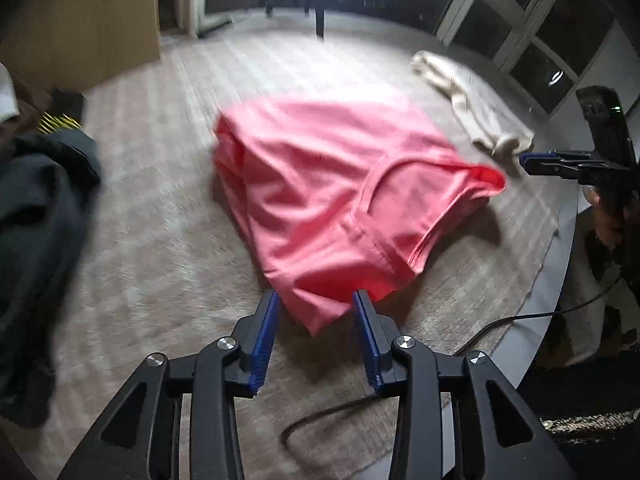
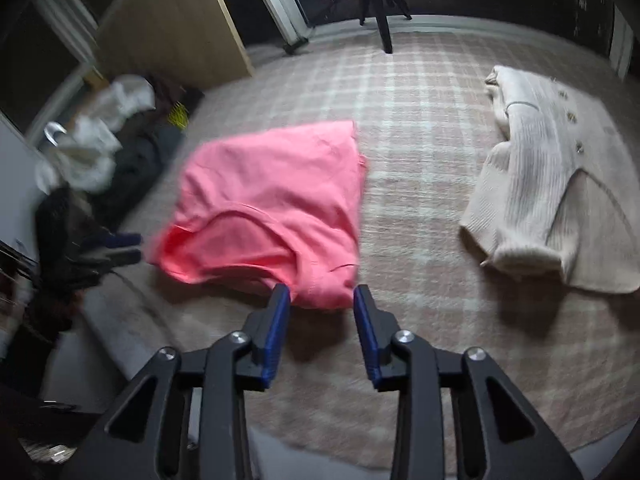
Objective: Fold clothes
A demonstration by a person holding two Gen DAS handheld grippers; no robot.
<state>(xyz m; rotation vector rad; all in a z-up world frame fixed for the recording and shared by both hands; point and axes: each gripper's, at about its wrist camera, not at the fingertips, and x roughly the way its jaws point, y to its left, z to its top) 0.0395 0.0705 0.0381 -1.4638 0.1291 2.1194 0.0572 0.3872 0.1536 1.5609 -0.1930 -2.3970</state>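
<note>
Both grippers, left gripper (image 1: 314,308) and right gripper (image 2: 322,300), stand apart, empty. Just ahead of their tips lies the pink shirt (image 1: 320,184), bunched on the rug (image 2: 420,128); its loose fold may slump open unpressed.

A pale plaid rug (image 2: 420,128) on the floor carries a crumpled pink shirt (image 2: 272,204), a cream knitted cardigan (image 2: 532,184) well apart, and dark clothes (image 1: 36,216).
</note>
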